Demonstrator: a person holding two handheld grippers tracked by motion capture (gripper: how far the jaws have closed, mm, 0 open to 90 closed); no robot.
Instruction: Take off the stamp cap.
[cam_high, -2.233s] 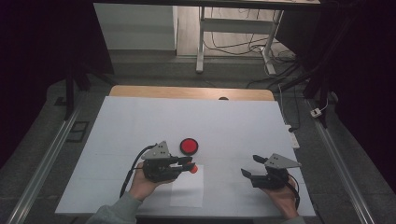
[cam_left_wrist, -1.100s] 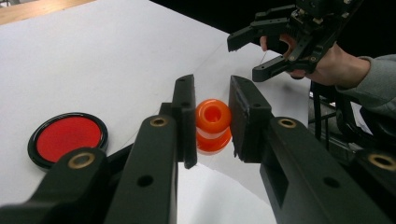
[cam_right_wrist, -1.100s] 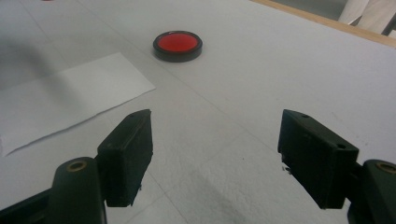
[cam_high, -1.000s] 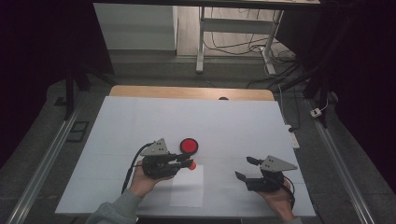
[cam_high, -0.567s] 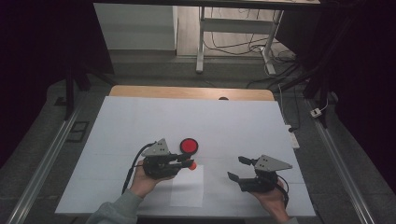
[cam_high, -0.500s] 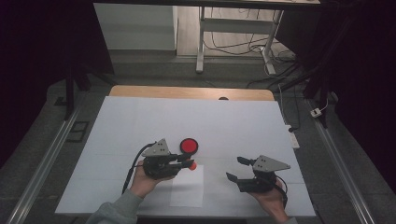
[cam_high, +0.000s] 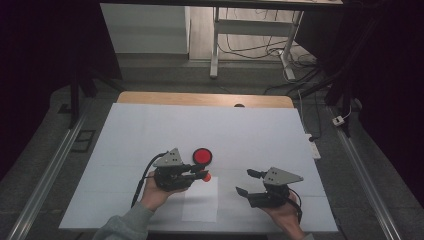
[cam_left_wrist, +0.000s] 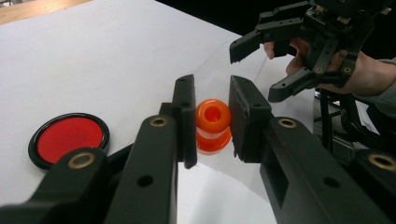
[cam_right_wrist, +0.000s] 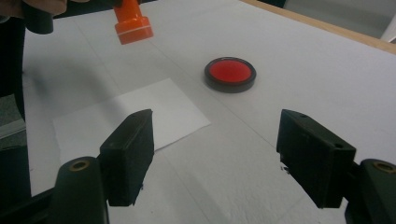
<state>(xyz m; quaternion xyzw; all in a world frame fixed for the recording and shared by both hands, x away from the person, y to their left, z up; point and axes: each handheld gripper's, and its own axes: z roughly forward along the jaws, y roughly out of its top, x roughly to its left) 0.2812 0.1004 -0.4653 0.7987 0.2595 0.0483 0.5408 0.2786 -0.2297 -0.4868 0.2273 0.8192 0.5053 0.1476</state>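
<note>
**Orange stamp gripped above the paper**

At lower centre of the high view, the left gripper clamps the orange stamp over the white paper. The right gripper, lower right, gapes wide and empty. The red ink pad sits on the worktop.

Your high view looks forward and down from above your side of the table. Each gripper view sits low and close, looking along its own jaws. All three views share the red ink pad and the orange stamp.
</note>
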